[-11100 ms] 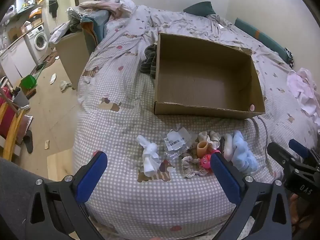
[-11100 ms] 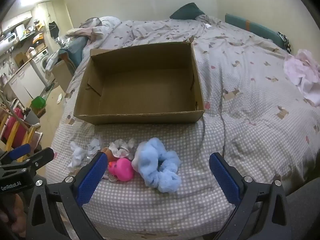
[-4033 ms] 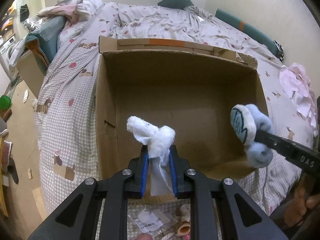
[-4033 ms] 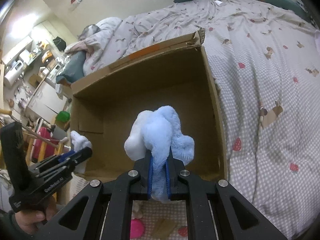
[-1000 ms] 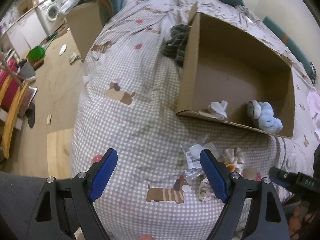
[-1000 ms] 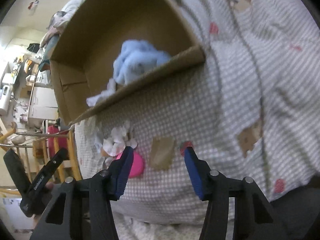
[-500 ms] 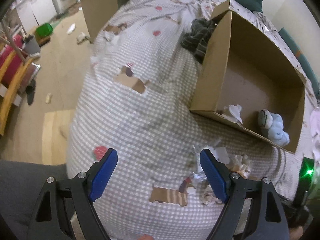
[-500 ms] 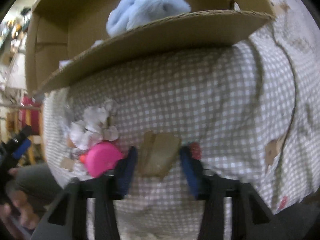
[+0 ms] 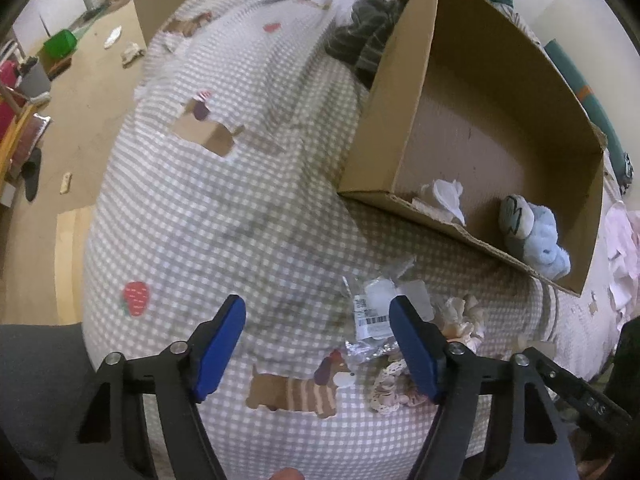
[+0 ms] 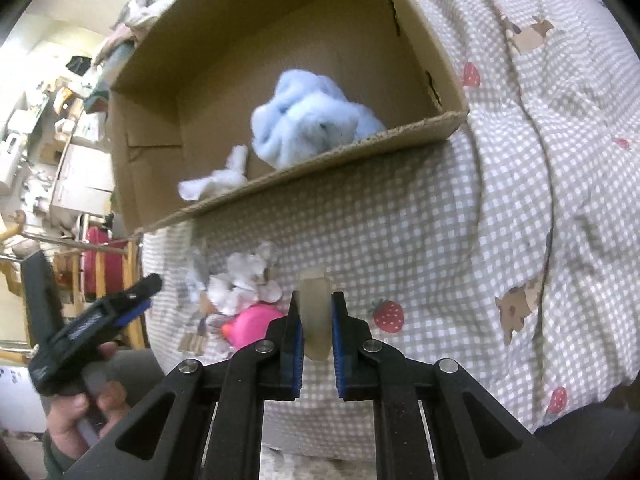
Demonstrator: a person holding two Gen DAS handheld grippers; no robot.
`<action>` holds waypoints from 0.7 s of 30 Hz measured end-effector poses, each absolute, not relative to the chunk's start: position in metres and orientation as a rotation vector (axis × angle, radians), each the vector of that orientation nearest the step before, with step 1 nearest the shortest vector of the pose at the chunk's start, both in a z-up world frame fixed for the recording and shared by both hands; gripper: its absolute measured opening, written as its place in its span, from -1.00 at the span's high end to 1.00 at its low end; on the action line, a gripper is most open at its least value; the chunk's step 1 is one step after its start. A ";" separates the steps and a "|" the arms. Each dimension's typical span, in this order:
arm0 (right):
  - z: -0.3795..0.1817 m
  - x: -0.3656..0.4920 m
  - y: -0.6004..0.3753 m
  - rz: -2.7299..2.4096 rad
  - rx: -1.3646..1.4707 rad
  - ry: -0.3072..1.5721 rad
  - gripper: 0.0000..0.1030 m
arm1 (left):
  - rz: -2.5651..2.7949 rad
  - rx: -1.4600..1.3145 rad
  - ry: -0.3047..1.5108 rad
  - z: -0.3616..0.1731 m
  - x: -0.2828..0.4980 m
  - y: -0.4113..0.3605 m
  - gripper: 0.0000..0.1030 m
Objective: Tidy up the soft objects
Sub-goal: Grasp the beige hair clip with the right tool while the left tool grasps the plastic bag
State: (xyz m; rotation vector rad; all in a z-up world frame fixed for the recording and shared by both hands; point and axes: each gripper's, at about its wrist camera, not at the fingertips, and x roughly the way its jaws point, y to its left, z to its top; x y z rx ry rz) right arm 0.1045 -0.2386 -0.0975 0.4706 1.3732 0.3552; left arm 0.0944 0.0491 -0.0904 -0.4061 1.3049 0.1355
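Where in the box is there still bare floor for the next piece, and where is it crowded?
The cardboard box has bare floor across its far half and behind the white fluffy piece and blue plush, which sit against the near wall. Outside it, the cluster of plastic packet and lace scrunchies is crowded; the checked bedspread beside it is bare.

Cardboard box (image 10: 304, 176): open-topped, sat on the bed. Blue fluffy toy (image 10: 308, 120): lay inside the box against its near wall. White fluffy toy (image 10: 216, 184): small, lay inside beside the blue one, also at the near wall. Beige soft piece (image 10: 316, 320): flat, upright, pinched between blue pads. Pink toy (image 10: 252, 326), cream lace scrunchies (image 9: 464, 316) and clear labelled packet (image 9: 376, 312): lay clustered on the bed below the box's near wall.
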 end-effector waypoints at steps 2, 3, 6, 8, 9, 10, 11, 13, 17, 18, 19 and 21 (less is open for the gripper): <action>-0.094 0.102 -0.244 0.362 0.471 1.364 0.74 | 0.121 -0.423 1.318 -0.096 0.098 0.044 -0.34; -0.093 0.102 -0.245 0.365 0.472 1.361 0.74 | 0.104 -0.437 1.327 -0.100 0.100 0.041 -0.33; -0.092 0.101 -0.246 0.369 0.466 1.359 0.74 | 0.070 -0.461 1.338 -0.109 0.110 0.032 -0.30; -0.092 0.102 -0.243 0.372 0.461 1.358 0.74 | 0.057 -0.473 1.339 -0.114 0.115 0.027 -0.30; -0.092 0.103 -0.244 0.372 0.459 1.359 0.74 | 0.055 -0.475 1.341 -0.117 0.118 0.026 -0.24; -0.092 0.103 -0.241 0.371 0.458 1.361 0.74 | 0.055 -0.473 1.346 -0.121 0.120 0.024 -0.17; -0.093 0.104 -0.241 0.369 0.459 1.363 0.74 | 0.058 -0.467 1.355 -0.125 0.122 0.023 0.01; -0.097 0.104 -0.241 0.363 0.459 1.368 0.74 | 0.068 -0.461 1.363 -0.130 0.124 0.022 0.11; -0.098 0.104 -0.240 0.363 0.453 1.365 0.74 | 0.057 -0.457 1.341 -0.126 0.127 0.023 0.58; -0.097 0.104 -0.240 0.362 0.453 1.363 0.74 | 0.071 -0.445 1.333 -0.123 0.127 0.025 0.58; -0.097 0.104 -0.240 0.361 0.452 1.361 0.74 | 0.083 -0.440 1.323 -0.120 0.127 0.030 0.58; -0.095 0.104 -0.242 0.350 0.457 1.355 0.73 | 0.114 -0.440 1.300 -0.114 0.127 0.041 0.58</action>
